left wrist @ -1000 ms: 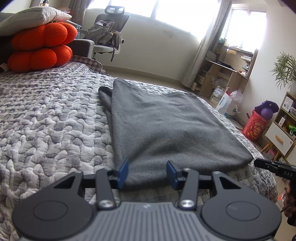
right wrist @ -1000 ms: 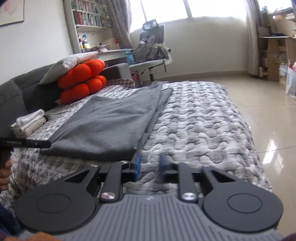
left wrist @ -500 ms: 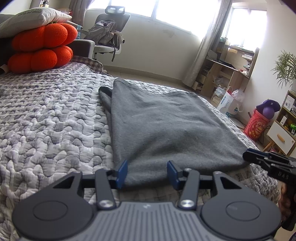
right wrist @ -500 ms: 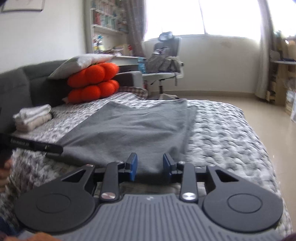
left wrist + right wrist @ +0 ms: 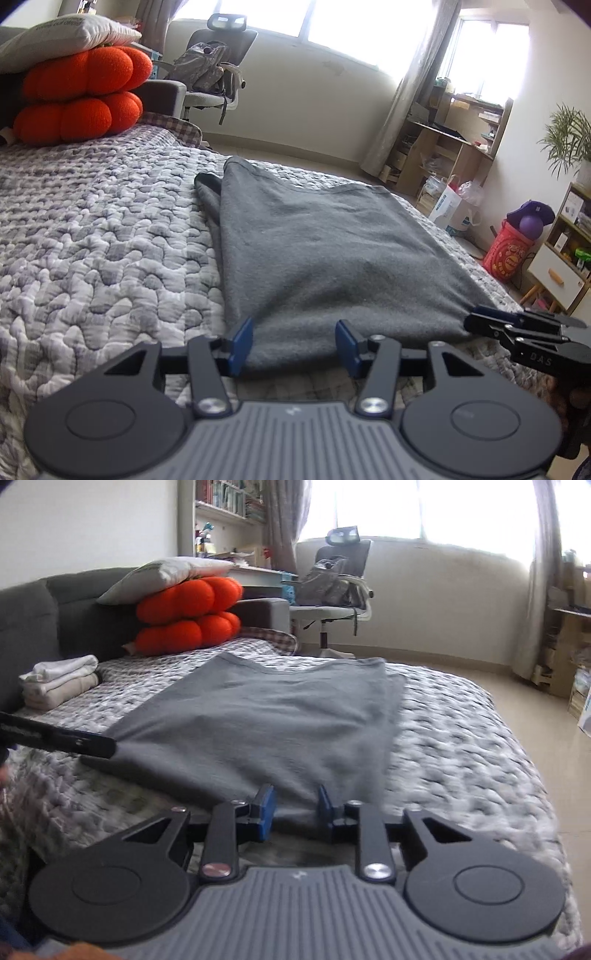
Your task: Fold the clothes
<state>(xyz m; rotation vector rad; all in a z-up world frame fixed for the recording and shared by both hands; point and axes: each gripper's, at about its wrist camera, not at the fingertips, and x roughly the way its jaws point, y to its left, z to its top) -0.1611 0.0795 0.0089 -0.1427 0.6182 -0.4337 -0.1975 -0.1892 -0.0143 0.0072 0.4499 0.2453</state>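
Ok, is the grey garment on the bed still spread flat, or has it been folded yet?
Partly folded: the grey garment lies flat on the quilt, with one long side doubled over, a second layer showing along that edge.

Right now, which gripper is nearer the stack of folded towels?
Left. The left gripper is at the grey garment's corner nearest the towels; the right gripper is at the other near corner.

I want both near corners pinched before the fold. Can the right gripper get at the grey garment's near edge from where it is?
Probably yes: the right gripper is open, the grey garment hem lies between its fingers, nothing in the way.
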